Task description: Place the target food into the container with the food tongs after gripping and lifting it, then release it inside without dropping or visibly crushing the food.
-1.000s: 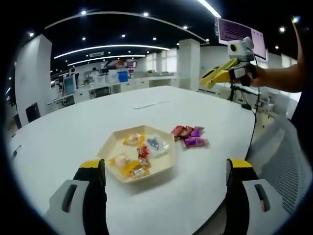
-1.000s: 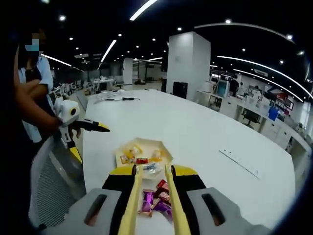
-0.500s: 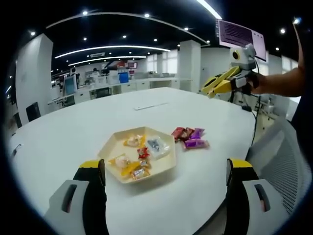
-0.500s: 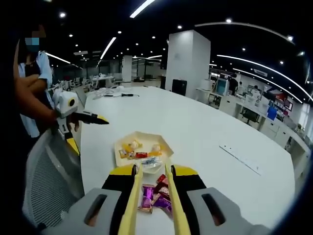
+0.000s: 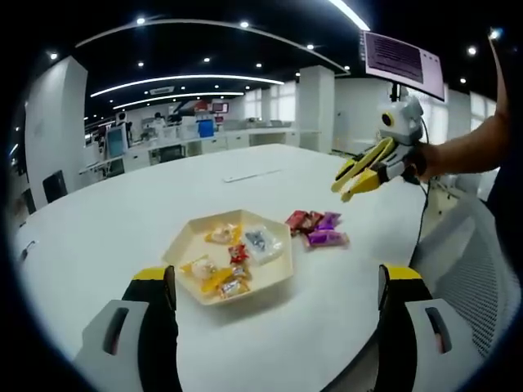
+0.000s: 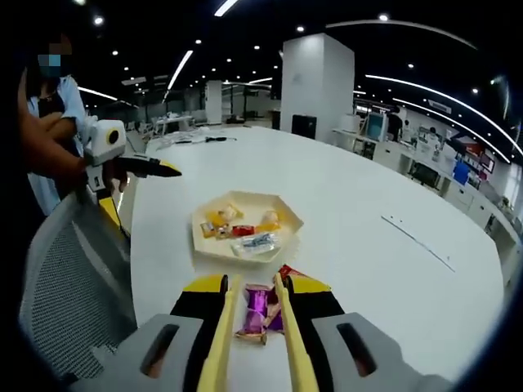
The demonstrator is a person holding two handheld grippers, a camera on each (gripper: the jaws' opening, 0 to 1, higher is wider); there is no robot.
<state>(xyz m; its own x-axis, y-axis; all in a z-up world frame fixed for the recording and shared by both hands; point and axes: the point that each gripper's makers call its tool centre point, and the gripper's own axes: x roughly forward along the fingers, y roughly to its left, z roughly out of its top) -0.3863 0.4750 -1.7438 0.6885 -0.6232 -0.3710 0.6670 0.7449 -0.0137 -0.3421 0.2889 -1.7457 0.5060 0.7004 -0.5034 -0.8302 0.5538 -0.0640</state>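
Observation:
A cream hexagonal tray (image 5: 189,237) (image 6: 252,204) holds several wrapped sweets (image 5: 233,263) on the white table. Just right of it lies a small pile of purple and red wrapped sweets (image 5: 319,229). My right gripper (image 5: 382,160) (image 6: 255,286) hangs above and right of that pile, shut on yellow food tongs (image 5: 358,174) (image 6: 221,335) whose tips stand apart. In the right gripper view a purple sweet (image 6: 260,306) lies on the table between the tong arms, untouched. My left gripper (image 5: 275,282) (image 6: 151,167) is wide open and holds nothing, near the table's edge.
A mesh chair back (image 5: 474,261) (image 6: 73,269) stands at the table's edge beside the person. A thin white strip (image 5: 253,174) (image 6: 417,242) lies farther out on the table. A screen (image 5: 404,59) hangs behind; desks and pillars fill the room.
The right gripper with the tongs has come down and closer to the sweet pile. The purple sweet now sits lower between the tong arms. The left gripper has stayed put.

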